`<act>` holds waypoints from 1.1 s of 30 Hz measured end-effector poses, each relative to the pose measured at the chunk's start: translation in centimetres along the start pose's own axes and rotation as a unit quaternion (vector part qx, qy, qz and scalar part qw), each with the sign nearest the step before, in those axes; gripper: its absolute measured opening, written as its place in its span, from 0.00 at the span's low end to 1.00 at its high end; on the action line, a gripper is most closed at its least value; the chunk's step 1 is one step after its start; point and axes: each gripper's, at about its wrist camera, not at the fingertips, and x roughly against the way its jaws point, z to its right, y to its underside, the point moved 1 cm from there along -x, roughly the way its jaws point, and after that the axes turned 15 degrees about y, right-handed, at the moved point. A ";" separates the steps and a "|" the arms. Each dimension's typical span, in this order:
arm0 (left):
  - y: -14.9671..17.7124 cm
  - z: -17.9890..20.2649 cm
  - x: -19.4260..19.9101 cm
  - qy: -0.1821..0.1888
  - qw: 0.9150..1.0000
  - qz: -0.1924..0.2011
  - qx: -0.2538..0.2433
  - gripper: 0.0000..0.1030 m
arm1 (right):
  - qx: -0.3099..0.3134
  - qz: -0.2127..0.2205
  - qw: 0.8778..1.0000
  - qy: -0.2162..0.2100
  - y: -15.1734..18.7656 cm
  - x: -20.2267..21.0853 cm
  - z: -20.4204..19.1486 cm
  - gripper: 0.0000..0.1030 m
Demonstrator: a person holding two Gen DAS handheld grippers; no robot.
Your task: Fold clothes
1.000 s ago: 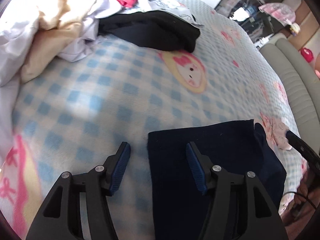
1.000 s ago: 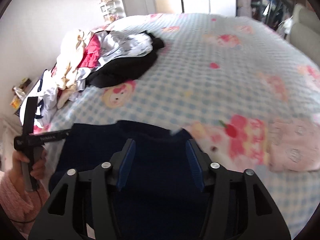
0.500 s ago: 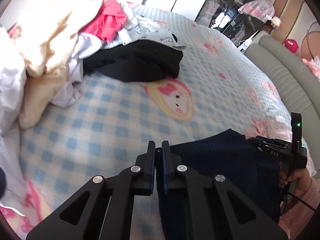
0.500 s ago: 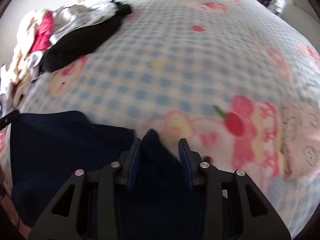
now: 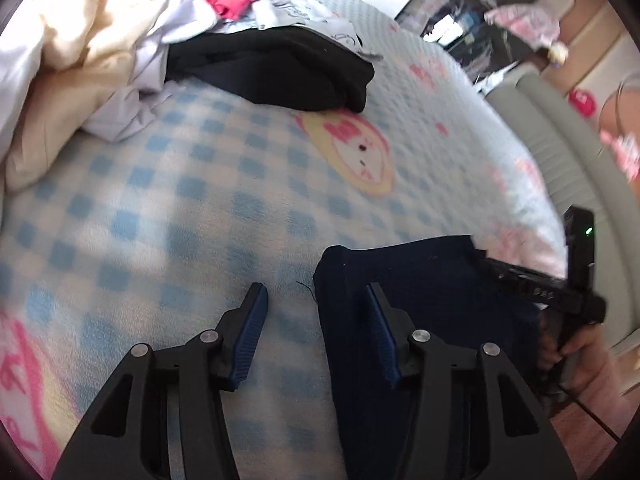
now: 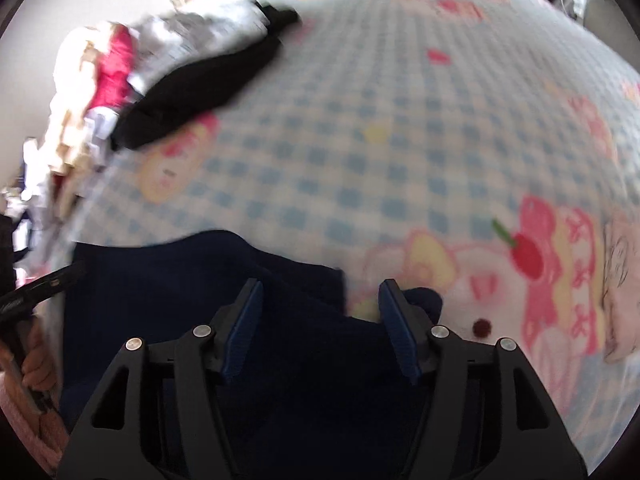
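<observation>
Over navy garment [image 5: 420, 320], both grippers [image 5: 316, 320] gape empty.

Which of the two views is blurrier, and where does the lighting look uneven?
Right wrist view: heavy motion blur smears the checked blanket and clothes pile. Left wrist view: sharper, mildly soft; sunlight overexposes the cream fabric; navy garment dark. Both have fisheye curvature.

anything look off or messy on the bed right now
Yes: the navy garment is not lying square. Its far right corner is bunched and sticks out past the edge near the right gripper. Behind it, a heap of unfolded clothes sprawls across the checked blanket, with a black garment spilling out.
</observation>
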 end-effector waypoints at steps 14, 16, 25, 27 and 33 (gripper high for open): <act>0.2 0.0 -0.1 0.038 0.999 -0.002 0.010 0.44 | -0.049 0.047 0.997 -0.034 0.2 3.4 2.4 0.57; 0.2 -0.1 -0.2 0.038 0.999 -0.005 0.014 0.44 | -0.074 0.032 0.995 -0.052 -0.8 2.2 2.7 0.57; 0.2 0.7 -1.0 0.006 1.000 -0.014 -0.015 0.36 | 0.036 -0.004 0.999 -0.036 1.3 1.0 -0.4 0.26; 0.1 1.1 -0.6 -0.032 0.999 0.005 -0.023 0.12 | 0.036 0.013 0.999 -0.018 1.4 1.2 -0.3 0.13; -0.8 1.9 0.9 -0.088 0.994 0.057 -0.036 0.06 | 0.034 0.092 0.995 0.004 0.7 4.1 0.2 0.06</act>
